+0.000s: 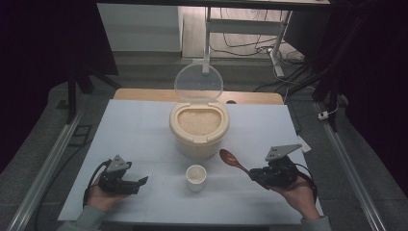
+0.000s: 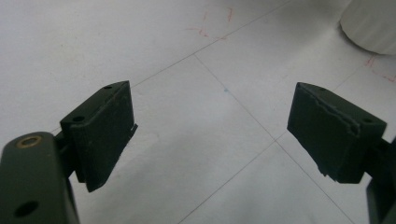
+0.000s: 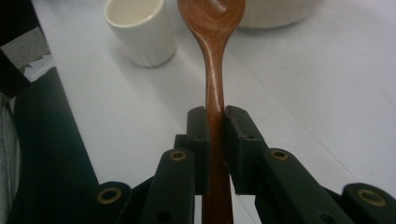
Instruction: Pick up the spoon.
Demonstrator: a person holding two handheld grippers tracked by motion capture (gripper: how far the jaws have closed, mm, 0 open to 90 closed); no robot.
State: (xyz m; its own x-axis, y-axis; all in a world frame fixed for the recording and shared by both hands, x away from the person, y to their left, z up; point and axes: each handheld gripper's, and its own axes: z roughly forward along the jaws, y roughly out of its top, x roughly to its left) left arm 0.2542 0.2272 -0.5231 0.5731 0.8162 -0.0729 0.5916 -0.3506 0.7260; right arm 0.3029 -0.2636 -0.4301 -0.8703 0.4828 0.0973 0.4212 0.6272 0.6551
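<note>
Wooden spoon (image 1: 233,160) is clamped by its handle between the two pads of the right claw (image 1: 255,177), with the bowl of the spoon pointing away from the hand toward the rice container (image 1: 198,132). In the right gripper view the spoon (image 3: 215,70) runs straight up between the jaws, which are pressed against both sides of the handle; its bowl appears empty, with no rice visible in it. The spoon is held above the surface (image 1: 139,130), just right of the small white cup (image 1: 196,176) and near the front of the container. The container stands at the middle of the surface with its clear lid (image 1: 198,83) hinged up and back, so the rice inside is exposed and reachable. The cup stands in front of the container; whether it already holds any rice cannot be told from these views. The left claw (image 1: 137,184) rests low at the left side of the surface, well apart from the cup, and in the left gripper view its pads (image 2: 100,135) stand wide apart with nothing between them. Judged from this layout, the pick-up of the spoon and the opening of the container are complete. The remaining work appears to be scooping rice from the container and delivering it into the cup; the scoop itself has not yet begun, since the spoon is outside the container.
</note>
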